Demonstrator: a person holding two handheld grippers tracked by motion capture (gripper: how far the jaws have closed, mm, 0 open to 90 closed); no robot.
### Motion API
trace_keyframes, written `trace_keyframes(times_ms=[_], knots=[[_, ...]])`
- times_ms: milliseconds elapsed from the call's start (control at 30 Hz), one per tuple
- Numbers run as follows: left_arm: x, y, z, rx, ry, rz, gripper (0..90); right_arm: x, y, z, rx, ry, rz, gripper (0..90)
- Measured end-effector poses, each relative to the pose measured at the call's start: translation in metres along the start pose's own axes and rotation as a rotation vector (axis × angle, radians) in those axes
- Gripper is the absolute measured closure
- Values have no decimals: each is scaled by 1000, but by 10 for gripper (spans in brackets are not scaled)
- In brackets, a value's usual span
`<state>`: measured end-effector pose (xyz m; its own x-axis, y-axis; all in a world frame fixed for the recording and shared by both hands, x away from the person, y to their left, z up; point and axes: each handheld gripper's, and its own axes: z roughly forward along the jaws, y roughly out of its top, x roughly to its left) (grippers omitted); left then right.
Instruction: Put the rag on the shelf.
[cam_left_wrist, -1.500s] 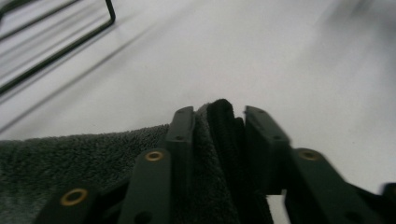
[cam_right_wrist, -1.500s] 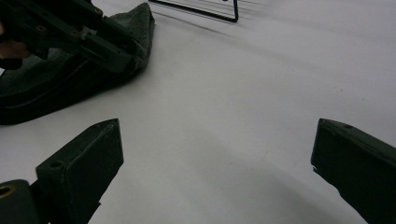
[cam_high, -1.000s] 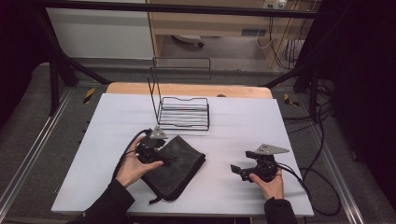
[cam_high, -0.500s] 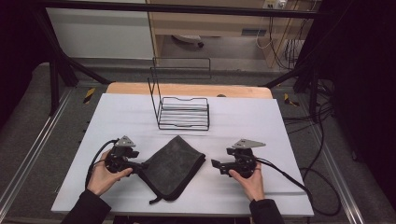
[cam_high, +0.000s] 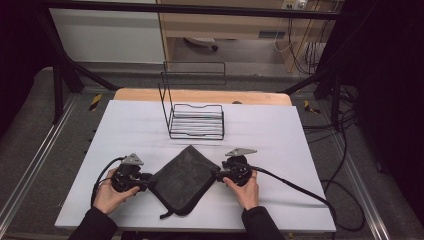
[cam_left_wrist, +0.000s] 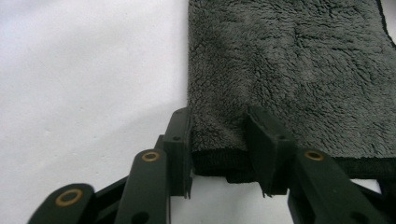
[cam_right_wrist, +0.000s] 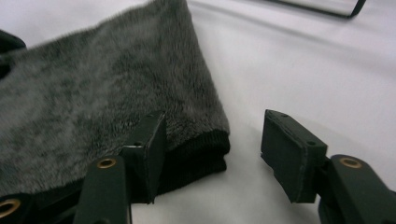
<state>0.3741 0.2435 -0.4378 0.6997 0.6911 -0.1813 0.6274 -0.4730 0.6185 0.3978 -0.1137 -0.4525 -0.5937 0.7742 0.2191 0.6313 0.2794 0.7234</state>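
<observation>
Grey towel sits folded near the table's front edge. Left gripper has been closing and now pinches its corner; right gripper, also closing, straddles the opposite corner, not clamped yet.

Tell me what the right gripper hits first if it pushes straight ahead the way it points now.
The folded grey towel. The right gripper already straddles its corner, jaws closing, one pad at the fabric, the other apart from it. Further along that line, probably the left gripper across the towel, though depth is unclear.
</observation>
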Motion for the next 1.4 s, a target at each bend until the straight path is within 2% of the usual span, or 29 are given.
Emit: trace_keyframes(times_ms=[100,200,333,500,633,833,967,1067,1267,1400], knots=[[0,-2,0,-4,-12,-27,650,4,-2,-1,-8,11,10,541],[0,-1,0,0,-17,-37,682,5,-4,1,3,27,47,593],[-2,0,0,8,-18,-31,739,5,-4,2,7,36,70,623],[-6,2,0,18,-7,-18,805,6,-5,3,6,54,89,737],[-7,1,-2,2,-3,-35,823,4,-2,1,10,68,101,794],[-14,-1,-3,-12,-40,-71,830,-5,9,-5,10,89,84,809],[-29,-1,-1,-31,-77,-99,830,-13,18,-10,4,84,70,810],[-46,0,2,-32,-54,-90,830,-20,23,-10,8,70,56,810],[-69,-6,4,-65,-33,-120,830,-28,34,3,7,80,4,810],[-76,-8,3,-74,-20,-128,830,-26,43,12,0,98,-72,809]])
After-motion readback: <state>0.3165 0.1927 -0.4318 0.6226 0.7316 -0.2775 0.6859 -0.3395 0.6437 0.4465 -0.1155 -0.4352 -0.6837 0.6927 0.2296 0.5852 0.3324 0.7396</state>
